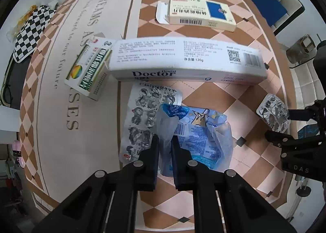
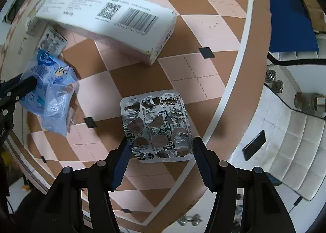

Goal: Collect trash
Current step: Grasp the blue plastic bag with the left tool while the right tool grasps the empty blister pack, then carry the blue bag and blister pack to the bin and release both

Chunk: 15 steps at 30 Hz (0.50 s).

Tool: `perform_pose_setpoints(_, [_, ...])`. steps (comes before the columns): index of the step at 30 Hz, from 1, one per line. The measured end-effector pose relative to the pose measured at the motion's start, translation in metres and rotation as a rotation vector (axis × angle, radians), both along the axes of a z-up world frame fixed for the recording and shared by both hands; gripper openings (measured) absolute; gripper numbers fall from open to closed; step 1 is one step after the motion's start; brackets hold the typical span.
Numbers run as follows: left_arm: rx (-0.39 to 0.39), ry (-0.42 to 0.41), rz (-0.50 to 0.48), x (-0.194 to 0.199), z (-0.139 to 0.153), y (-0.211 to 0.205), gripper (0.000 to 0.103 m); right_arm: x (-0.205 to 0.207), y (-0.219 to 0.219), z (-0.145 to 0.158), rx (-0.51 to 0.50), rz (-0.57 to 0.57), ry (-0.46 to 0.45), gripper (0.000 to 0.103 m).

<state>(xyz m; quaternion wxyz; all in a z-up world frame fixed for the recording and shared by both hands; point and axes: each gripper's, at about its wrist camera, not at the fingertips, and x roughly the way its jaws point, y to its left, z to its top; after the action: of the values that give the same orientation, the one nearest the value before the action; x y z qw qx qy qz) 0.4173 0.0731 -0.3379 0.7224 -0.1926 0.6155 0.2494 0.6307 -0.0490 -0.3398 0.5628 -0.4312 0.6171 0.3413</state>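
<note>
My left gripper (image 1: 165, 141) is shut on a crumpled blue-and-clear plastic wrapper (image 1: 195, 131), which also shows in the right wrist view (image 2: 51, 90). Under the wrapper lies a used silver blister sheet (image 1: 140, 119). My right gripper (image 2: 161, 145) is open, its fingers either side of another empty silver blister pack (image 2: 156, 125) lying on the checkered cloth near the table's edge; that pack shows in the left wrist view (image 1: 273, 113).
A long white toothpaste box (image 1: 187, 60) lies across the middle, also in the right wrist view (image 2: 114, 29). A green-striped medicine box (image 1: 89, 70) sits left of it, a cream-and-blue box (image 1: 201, 13) farther back. The round table's edge (image 2: 230, 98) runs right.
</note>
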Motion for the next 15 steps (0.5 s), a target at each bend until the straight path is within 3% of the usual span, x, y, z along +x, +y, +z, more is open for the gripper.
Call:
perform_pose_setpoints(9, [0.063, -0.073, -0.021, -0.027, 0.046, -0.004, 0.004, -0.021, -0.02, 0.045, 0.163, -0.146, 0.009, 0.061])
perform_pose_setpoints(15, [0.126, -0.108, -0.014, -0.074, 0.072, 0.005, 0.004, -0.068, -0.041, 0.073, 0.289, -0.253, 0.042, 0.061])
